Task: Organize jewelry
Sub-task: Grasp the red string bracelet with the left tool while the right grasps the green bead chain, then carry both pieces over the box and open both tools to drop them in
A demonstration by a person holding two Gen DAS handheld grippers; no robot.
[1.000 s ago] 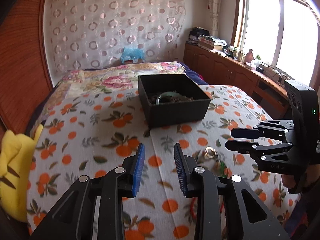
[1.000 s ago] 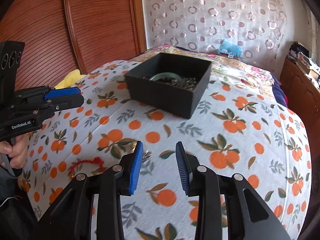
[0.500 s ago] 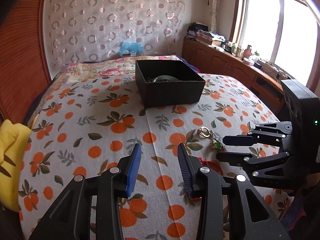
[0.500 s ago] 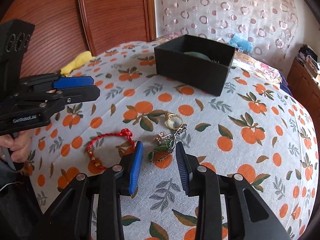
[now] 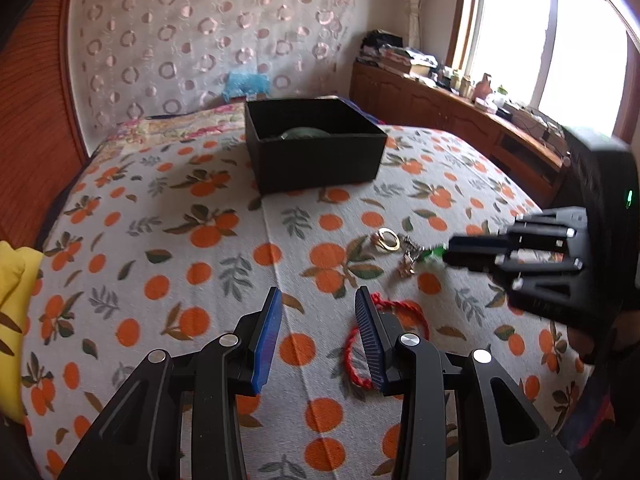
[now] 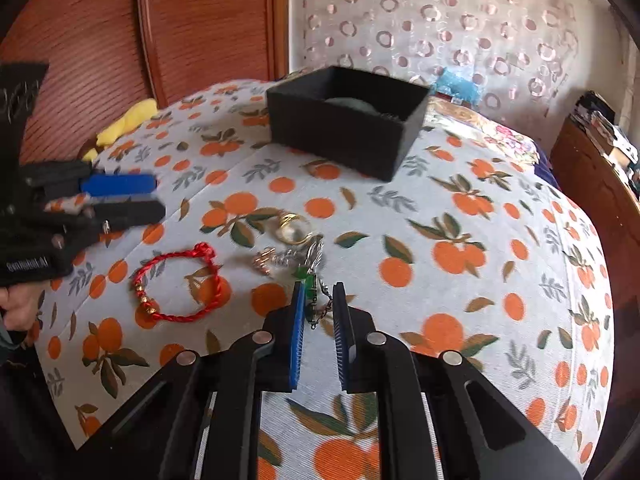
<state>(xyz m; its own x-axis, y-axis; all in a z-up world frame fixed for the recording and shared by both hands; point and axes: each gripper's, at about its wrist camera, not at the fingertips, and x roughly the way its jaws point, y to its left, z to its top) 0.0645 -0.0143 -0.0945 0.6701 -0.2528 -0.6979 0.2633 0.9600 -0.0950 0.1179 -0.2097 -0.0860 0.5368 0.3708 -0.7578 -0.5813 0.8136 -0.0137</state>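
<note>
A black jewelry box (image 5: 314,146) (image 6: 346,120) with a green bangle inside stands on the orange-print bedspread. In front of it lie a gold ring (image 5: 387,239) (image 6: 293,229), a green-bead chain (image 6: 314,284) and a red cord bracelet (image 6: 176,284) (image 5: 362,344). My right gripper (image 6: 319,294) is low over the bed, its jaws narrowed around the chain's green beads with a small gap still showing. It also shows in the left wrist view (image 5: 464,254). My left gripper (image 5: 318,304) is open and empty, just left of the red bracelet.
A yellow cloth (image 5: 14,320) lies at the bed's left edge. A wooden headboard (image 6: 120,40) stands behind. A wooden cabinet (image 5: 440,116) with clutter runs under the window on the right. A blue bag (image 5: 246,82) sits by the curtain.
Both grippers have come down and back toward the loose jewelry. My right gripper's jaws have narrowed around the green-bead chain. My left gripper has stayed open.
</note>
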